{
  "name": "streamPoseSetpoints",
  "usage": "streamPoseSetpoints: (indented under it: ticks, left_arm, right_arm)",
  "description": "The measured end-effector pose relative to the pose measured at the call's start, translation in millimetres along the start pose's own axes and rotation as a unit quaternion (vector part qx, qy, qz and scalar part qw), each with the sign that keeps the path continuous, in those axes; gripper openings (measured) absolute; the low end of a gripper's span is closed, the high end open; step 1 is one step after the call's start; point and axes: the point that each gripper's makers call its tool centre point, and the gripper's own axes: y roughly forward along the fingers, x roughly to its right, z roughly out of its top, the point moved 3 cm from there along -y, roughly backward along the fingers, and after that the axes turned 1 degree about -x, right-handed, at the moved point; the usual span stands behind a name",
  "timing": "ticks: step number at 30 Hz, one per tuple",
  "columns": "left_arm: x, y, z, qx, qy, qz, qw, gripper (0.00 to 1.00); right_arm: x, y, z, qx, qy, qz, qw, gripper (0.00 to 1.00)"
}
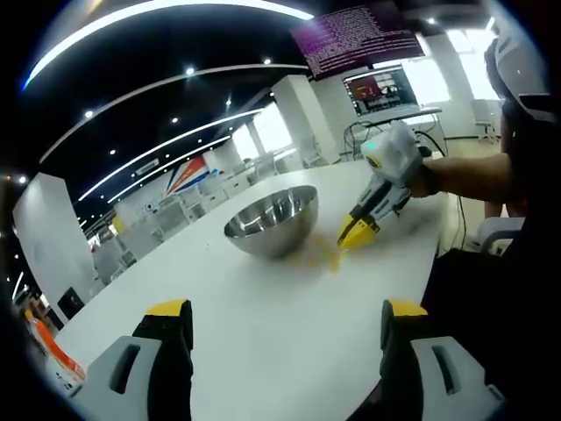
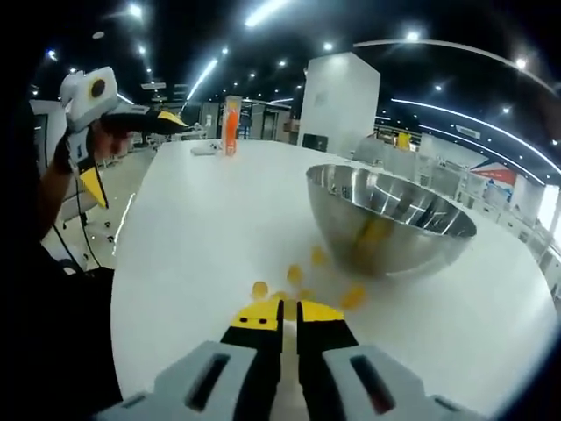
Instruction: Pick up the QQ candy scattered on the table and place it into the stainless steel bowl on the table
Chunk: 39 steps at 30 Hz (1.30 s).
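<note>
The QQ candies [image 2: 302, 279], small, light and likely squashy, lie low-centre beside the stainless steel bowl [image 2: 390, 224]; right gripper [image 2: 289, 317] nearly closed over one, left gripper [image 1: 285, 320] wide, so pinch gently across the sides.

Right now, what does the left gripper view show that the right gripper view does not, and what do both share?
Left gripper view alone: wall screens with purple text, and the right gripper seen from outside, its fingers down at the candy.

Right gripper view alone: an orange upright object far down the table, and the right gripper's fingers close together right above the candy.

Both: the stainless steel bowl, yellow candy pieces beside it, the white table.
</note>
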Motion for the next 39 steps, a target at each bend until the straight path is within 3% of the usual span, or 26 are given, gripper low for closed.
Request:
streamPoseSetpoints:
  ticks: [26, 39]
  left_arm:
    - [-0.5, -2.1, 3.4, 0.005, 0.003, 0.0, 1.0, 0.89]
    - [-1.3, -3.0, 5.3, 0.006, 0.005, 0.003, 1.0, 0.89]
  right_arm:
    - [-17.3, -55.7, 96.5, 0.1, -0.05, -0.002, 0.9938, 0.06]
    - [-0.6, -80.9, 141.6, 0.147, -0.073, -0.033, 0.9859, 0.06]
